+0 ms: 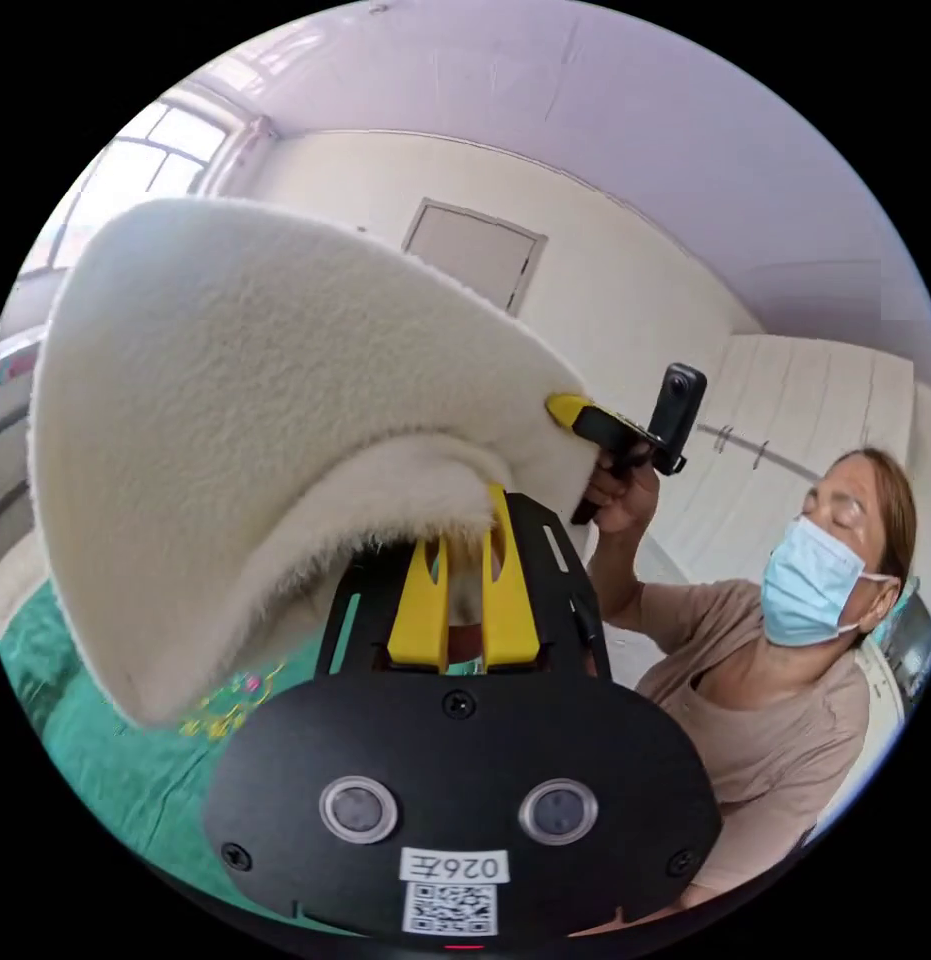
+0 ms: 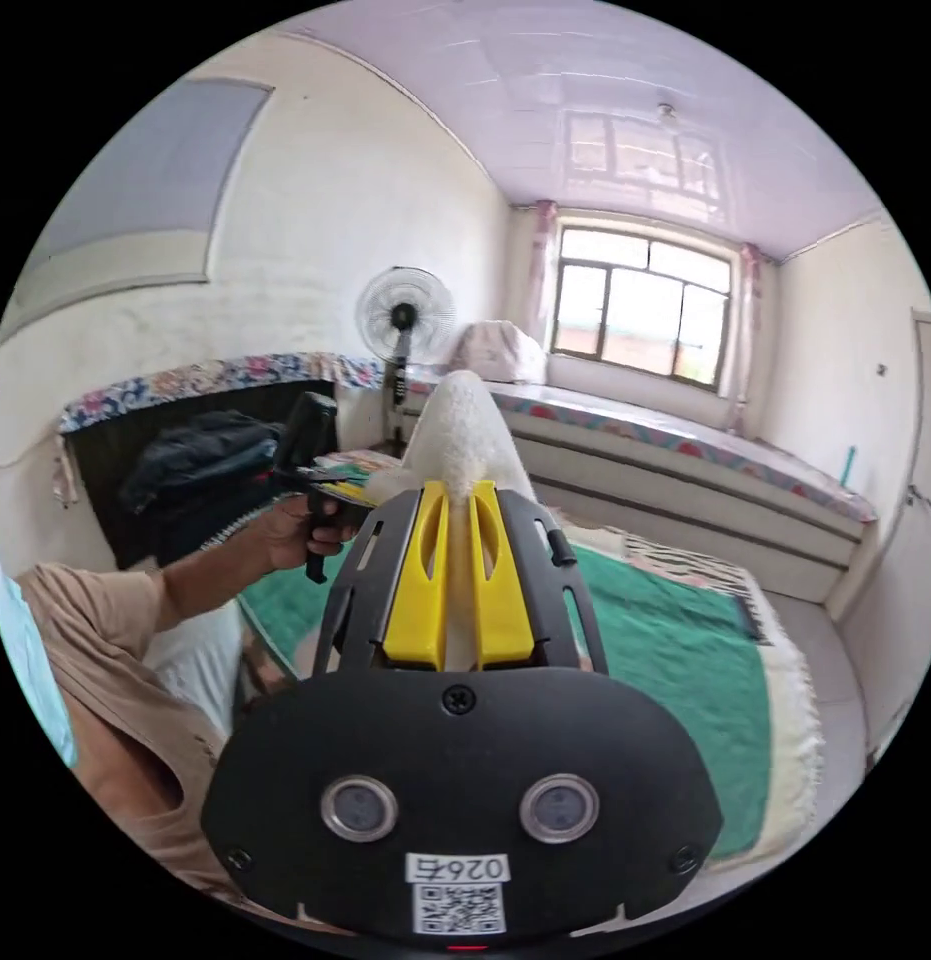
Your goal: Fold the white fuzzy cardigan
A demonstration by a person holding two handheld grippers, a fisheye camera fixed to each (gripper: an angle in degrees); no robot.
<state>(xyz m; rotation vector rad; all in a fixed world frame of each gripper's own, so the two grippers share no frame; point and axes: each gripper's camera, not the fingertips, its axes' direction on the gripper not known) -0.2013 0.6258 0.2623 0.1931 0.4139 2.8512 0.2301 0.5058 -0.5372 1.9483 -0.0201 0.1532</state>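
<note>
White fuzzy cardigan [image 1: 235, 420] pinched by left gripper [image 1: 465, 530] and right gripper [image 2: 459, 530], lifted above green bedspread [image 2: 685, 650], blocking window [image 1: 155, 150].

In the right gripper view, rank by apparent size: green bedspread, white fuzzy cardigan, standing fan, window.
1. green bedspread
2. window
3. white fuzzy cardigan and standing fan: look alike, left unranked. The cardigan sits far nearer the camera and is partly hidden between the jaws.
</note>
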